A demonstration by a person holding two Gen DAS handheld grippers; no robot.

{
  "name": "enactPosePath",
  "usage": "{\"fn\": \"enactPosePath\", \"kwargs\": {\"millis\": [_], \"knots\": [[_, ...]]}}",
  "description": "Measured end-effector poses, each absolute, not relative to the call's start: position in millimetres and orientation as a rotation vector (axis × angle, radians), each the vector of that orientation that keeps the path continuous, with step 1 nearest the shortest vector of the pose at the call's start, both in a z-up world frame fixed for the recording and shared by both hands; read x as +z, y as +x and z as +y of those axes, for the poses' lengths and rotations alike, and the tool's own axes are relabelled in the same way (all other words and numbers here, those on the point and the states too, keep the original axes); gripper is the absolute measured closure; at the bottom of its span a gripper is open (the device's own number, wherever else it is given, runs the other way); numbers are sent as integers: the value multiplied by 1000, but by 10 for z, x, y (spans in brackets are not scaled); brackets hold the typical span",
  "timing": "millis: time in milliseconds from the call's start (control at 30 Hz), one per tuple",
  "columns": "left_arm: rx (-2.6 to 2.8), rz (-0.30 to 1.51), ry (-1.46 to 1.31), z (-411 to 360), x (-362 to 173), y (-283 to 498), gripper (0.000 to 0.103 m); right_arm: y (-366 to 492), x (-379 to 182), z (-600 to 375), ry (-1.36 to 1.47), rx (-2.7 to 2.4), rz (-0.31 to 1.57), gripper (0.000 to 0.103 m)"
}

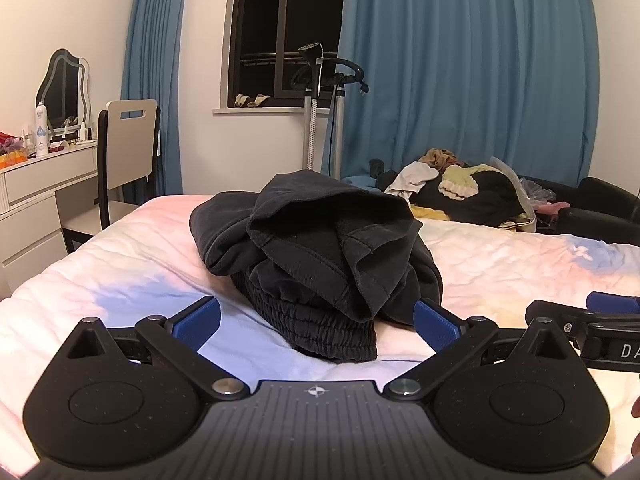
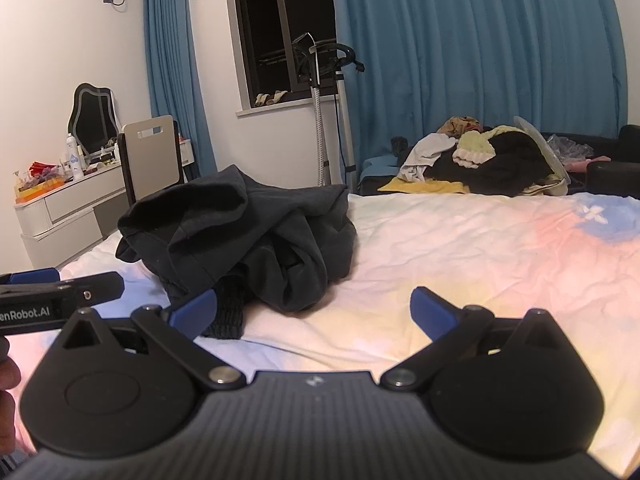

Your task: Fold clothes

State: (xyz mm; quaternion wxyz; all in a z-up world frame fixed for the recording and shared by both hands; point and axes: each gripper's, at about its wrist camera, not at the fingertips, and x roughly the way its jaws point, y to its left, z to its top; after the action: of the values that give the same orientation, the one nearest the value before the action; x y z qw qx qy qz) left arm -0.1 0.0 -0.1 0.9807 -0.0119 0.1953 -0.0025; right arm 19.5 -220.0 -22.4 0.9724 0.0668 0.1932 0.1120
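A crumpled black garment (image 1: 320, 256) with an elastic waistband lies in a heap on the pastel bedspread (image 1: 120, 272). My left gripper (image 1: 316, 322) is open, its blue pads either side of the waistband end, just in front of it. In the right wrist view the same garment (image 2: 248, 240) lies ahead and to the left. My right gripper (image 2: 314, 312) is open and empty over the bedspread (image 2: 480, 256), its left pad close to the garment's near edge. The right gripper also shows in the left wrist view (image 1: 592, 320) at the right edge, and the left gripper in the right wrist view (image 2: 60, 292) at the left edge.
A pile of mixed clothes (image 1: 460, 188) lies beyond the bed's far side by a dark sofa (image 1: 600, 200). A garment steamer stand (image 1: 320, 92) is by the window. A white dresser (image 1: 40, 196) with a mirror and a chair (image 1: 128, 152) stand to the left.
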Motion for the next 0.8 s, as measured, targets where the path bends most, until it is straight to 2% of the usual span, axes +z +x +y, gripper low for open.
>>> {"fn": "enactPosePath", "kwargs": {"millis": [800], "knots": [[-9,397,-14,-66,-66,-33,0,198,-250,-2209,159,220,384,0]]}}
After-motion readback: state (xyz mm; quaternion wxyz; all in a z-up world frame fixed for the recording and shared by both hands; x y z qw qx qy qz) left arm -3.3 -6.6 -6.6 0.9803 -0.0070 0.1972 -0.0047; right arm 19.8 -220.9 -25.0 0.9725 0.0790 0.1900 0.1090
